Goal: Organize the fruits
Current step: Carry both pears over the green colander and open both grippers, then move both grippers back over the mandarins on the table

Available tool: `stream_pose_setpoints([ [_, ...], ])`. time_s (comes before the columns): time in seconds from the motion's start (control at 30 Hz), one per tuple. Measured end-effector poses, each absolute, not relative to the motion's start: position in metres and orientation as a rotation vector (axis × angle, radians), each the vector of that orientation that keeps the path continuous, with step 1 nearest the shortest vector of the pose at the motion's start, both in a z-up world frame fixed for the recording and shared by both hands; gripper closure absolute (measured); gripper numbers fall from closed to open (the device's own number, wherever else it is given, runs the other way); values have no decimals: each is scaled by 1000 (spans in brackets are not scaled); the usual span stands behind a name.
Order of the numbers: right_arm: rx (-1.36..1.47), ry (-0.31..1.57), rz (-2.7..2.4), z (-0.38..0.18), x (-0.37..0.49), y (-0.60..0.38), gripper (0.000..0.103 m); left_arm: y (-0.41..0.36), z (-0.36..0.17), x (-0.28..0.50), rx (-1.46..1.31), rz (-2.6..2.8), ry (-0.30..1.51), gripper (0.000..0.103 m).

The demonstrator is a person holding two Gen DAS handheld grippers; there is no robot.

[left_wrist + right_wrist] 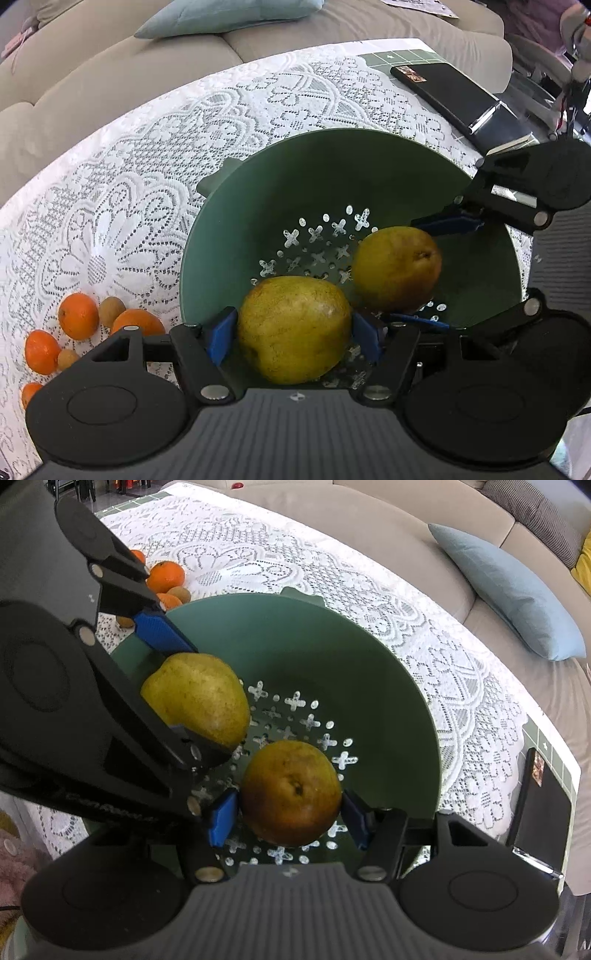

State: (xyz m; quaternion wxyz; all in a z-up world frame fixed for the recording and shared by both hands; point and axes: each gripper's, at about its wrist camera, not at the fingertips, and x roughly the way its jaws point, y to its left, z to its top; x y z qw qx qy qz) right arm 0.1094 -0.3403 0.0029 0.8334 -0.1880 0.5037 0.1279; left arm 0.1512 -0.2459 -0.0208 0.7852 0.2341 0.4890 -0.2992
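the left tool brackets a yellow pear low in the green colander, pads beside it, seemingly letting go. the right tool grips a browner pear just beside it. both pears look delivered; next each tool must widen and lift clear, then fetch the oranges waiting on the lace-covered bench
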Motion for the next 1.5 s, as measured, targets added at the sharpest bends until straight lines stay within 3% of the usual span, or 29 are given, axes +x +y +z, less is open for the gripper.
stream_pose_setpoints([
  [0.3,-363,1042,235,17,106,-346,39,-236,-10,152,427,-670,1041,21],
  [0.43,-337,992,204,29,99,-344,31,-221,5,143,356,-681,966,21],
  [0.8,-147,817,150,72,76,-324,30,-147,50,122,196,-593,775,21],
  [1.03,-22,716,237,85,73,-281,26,-81,61,133,105,-476,750,21],
  [1.4,54,675,266,55,102,-202,25,6,40,155,-15,-366,760,22],
  [1.5,24,697,250,39,114,-186,30,22,27,163,-20,-343,781,23],
])
